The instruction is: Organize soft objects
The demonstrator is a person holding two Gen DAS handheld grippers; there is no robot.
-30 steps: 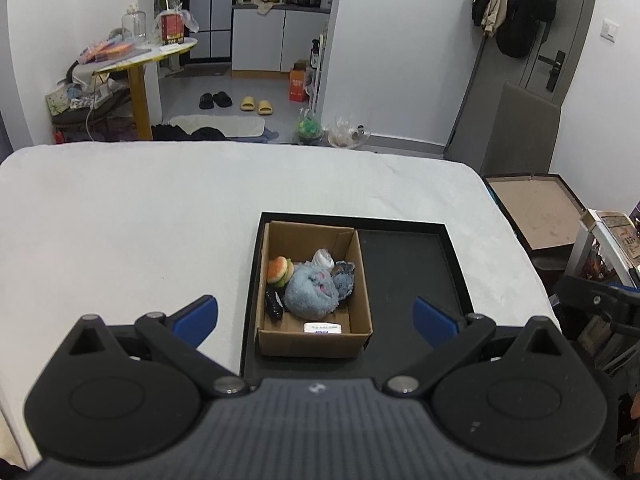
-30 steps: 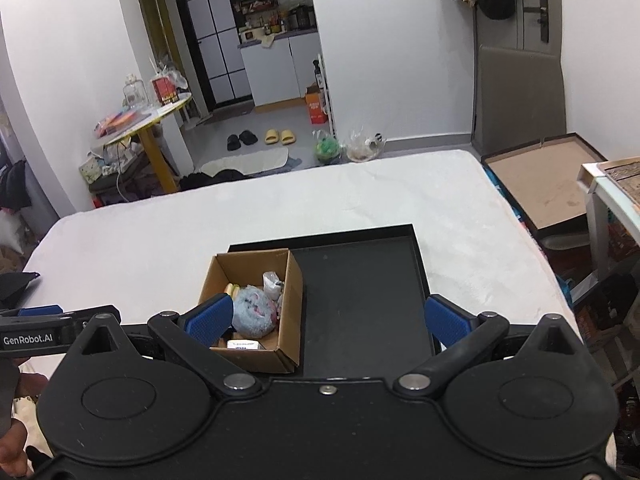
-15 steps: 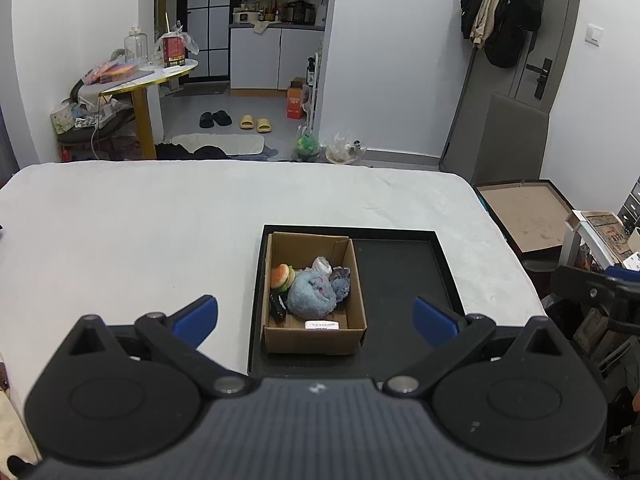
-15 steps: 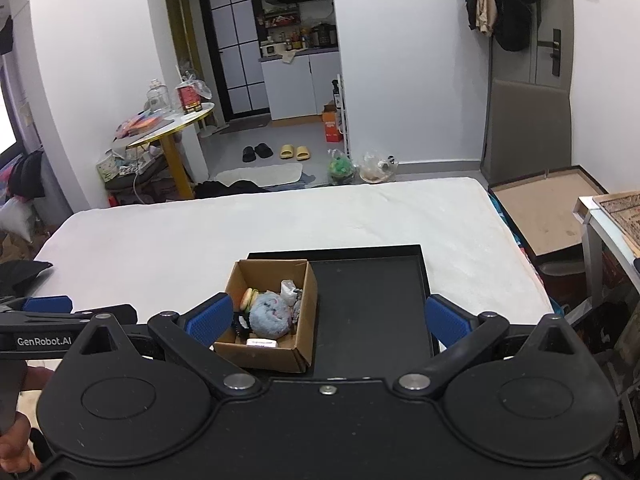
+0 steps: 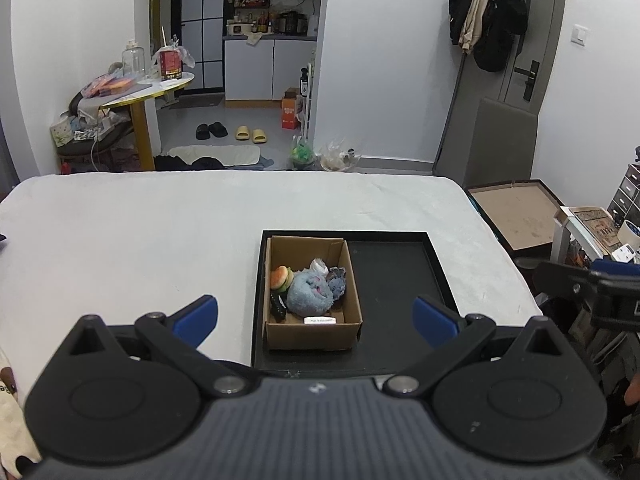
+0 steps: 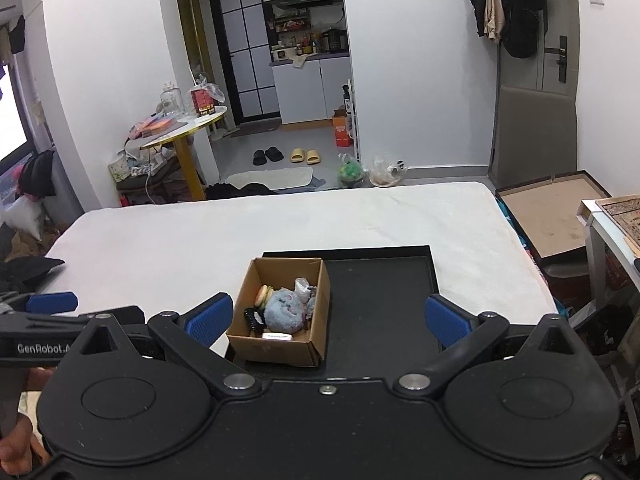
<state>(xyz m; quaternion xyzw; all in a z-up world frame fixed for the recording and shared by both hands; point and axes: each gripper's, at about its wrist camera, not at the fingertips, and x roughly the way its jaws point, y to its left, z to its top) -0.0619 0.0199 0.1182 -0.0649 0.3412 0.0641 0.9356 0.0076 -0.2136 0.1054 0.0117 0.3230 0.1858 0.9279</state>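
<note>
Below both wide, empty tongs (image 5: 315, 315) (image 6: 327, 321), the brown cardboard box (image 5: 313, 332) holds the soft blue plush ball (image 5: 309, 295); 1 pair should be lowered straight around it.

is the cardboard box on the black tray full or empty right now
Partly full. The cardboard box is open-topped on the black tray and holds a blue plush, a burger toy and a few smaller items; bare cardboard floor still shows.

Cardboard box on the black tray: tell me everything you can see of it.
The small brown cardboard box is open-topped, upright and rectangular. It sits inside the shallow black tray, filling its left part, long side running away from the cameras. A fluffy blue plush, a burger-shaped toy, a dark item and a white label lie inside. Neither tool touches it.
</note>
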